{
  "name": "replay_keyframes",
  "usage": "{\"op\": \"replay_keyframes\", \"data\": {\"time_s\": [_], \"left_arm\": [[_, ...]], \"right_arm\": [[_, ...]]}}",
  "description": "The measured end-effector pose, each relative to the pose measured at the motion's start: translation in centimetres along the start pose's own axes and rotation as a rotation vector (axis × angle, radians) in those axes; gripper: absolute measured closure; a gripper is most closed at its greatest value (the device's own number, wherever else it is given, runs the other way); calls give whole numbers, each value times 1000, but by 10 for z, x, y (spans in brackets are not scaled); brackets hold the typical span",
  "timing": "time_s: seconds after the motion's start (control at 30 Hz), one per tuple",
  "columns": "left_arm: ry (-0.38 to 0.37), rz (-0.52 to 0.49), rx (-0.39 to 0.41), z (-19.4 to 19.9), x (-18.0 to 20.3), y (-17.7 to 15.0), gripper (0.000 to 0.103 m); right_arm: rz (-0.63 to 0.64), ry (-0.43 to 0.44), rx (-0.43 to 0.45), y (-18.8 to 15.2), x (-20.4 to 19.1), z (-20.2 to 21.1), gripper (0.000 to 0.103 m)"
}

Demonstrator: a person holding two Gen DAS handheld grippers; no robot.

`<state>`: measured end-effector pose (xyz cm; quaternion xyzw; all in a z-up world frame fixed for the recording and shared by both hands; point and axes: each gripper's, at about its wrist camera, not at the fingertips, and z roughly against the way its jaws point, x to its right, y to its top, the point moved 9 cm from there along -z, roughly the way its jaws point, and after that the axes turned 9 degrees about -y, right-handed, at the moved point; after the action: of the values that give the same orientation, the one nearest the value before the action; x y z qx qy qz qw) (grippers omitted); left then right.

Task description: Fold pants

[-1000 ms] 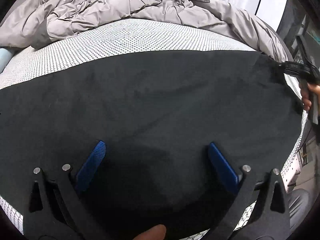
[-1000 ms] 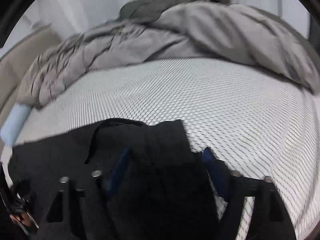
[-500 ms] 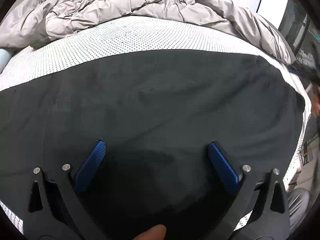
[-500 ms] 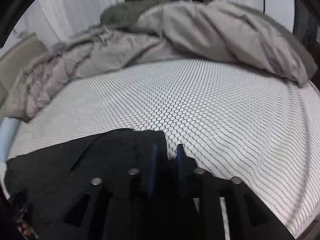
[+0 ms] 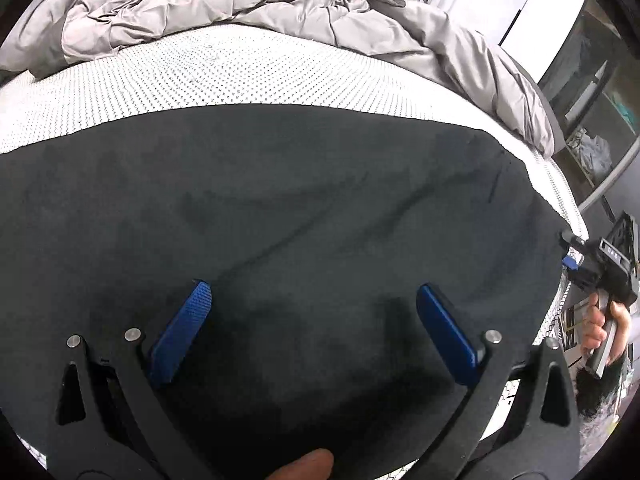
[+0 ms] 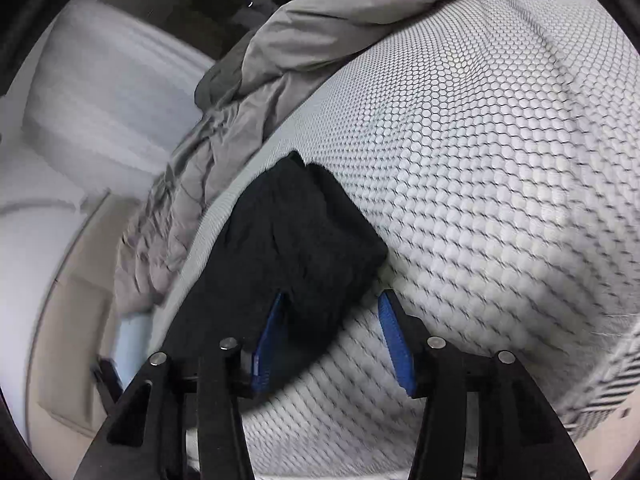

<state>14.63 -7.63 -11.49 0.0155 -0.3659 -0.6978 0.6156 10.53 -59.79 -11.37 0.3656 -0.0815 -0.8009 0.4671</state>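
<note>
The black pants [image 5: 280, 216] lie spread flat across the honeycomb-pattern mattress [image 5: 224, 76], with the left gripper [image 5: 316, 320] hovering over them, fingers wide apart and holding nothing. At 3 o'clock the right gripper [image 6: 334, 336] sits at the pants' edge, also spread open and empty, though its view is blurry. A rumpled gray comforter [image 5: 224, 4] at 12 o'clock is cut off.

Left gripper [image 5: 314, 300] level, jaws spread wide — right gripper [image 6: 332, 316] tilted, jaws parted.

Bunched duvet [image 5: 224, 12] along mattress [image 5: 240, 76] far edge
</note>
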Motion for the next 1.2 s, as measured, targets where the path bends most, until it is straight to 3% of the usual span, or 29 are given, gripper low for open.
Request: {"op": "replay_keyframes", "data": {"time_s": [0.07,0.1,0.13,0.2,0.27,0.37,0.47,0.5,0.53,0.6,0.67,0.7,0.77,0.87,1.0,1.1,1.2], "left_arm": [[-4,5,0,0,0,0,1],[-8,9,-3,1,-2,0,1],[-3,10,-11,0,-5,-1,1],[30,-5,-40,-4,-13,-8,1],[43,-36,-46,-4,-14,-9,1],[50,-48,-48,-2,-15,-9,1],[34,-88,-43,7,1,-10,1],[15,-111,-36,10,10,-9,1],[7,-126,-33,11,18,-9,1],[-29,-186,-43,2,47,-7,1],[-46,-234,-66,-11,71,-8,1],[-55,-255,-75,-16,81,-9,1],[-80,-295,-95,-28,96,-12,1],[-65,-262,-141,-43,95,-19,1],[-70,-270,-143,-40,83,-23,1],[-69,-309,-135,-36,73,-26,1],[-66,-318,-128,-31,68,-29,1]], "right_arm": [[50,-40,34,5,-11,0,55],[91,-94,72,5,-13,4,73],[96,-85,86,7,-14,6,79],[69,-62,81,1,-5,10,81],[81,-99,73,-4,1,7,81],[153,-214,83,-9,-6,12,71],[224,-237,224,-5,-32,56,70],[272,-224,273,-5,-51,73,63],[312,-217,277,-10,-64,82,48],[425,-196,245,-24,-99,82,35],[564,-156,218,-43,-137,67,26],[624,-150,189,-54,-154,51,17],[668,-175,141,-73,-163,28,17],[679,-175,62,-89,-181,-19,17],[861,-232,-50,-124,-180,-72,17],[929,-281,6,-114,-152,-80,17],[837,-368,92,-75,-107,-49,21]]}}
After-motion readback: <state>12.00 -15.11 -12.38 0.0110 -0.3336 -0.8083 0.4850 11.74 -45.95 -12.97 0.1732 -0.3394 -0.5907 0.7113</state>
